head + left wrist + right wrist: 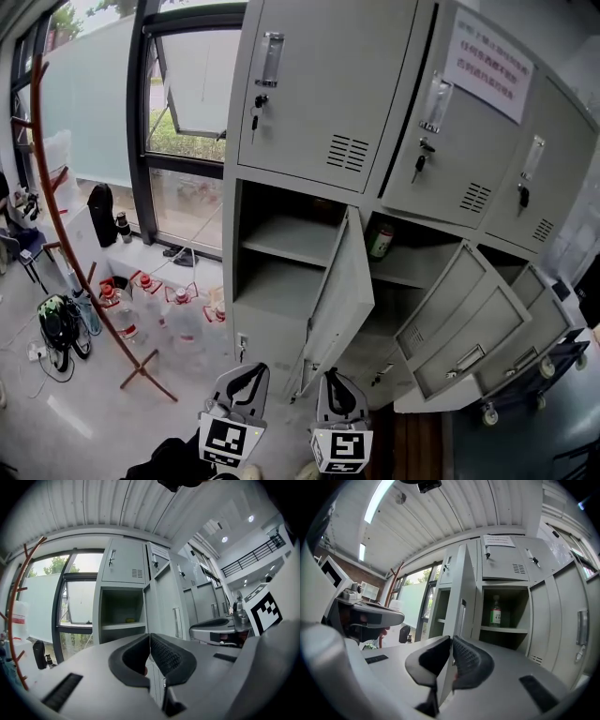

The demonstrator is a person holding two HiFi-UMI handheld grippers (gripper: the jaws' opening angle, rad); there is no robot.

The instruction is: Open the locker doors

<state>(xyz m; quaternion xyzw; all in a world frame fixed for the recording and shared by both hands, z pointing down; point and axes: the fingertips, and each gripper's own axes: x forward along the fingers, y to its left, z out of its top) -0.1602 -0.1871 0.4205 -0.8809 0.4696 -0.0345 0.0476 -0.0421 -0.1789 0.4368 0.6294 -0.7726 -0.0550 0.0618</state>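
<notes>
the right hand-held gripper is pinched on the free edge of the grey metal lower-left locker door, which stands half open; best swing it wider along its hinge arc, grip level. the left hand-held gripper is closed and empty

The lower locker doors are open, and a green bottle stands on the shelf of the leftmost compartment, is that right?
Not quite. The lower locker doors are open, but the green bottle stands on the shelf of the second compartment from the left, not in the leftmost compartment. The head view shows this.
</notes>
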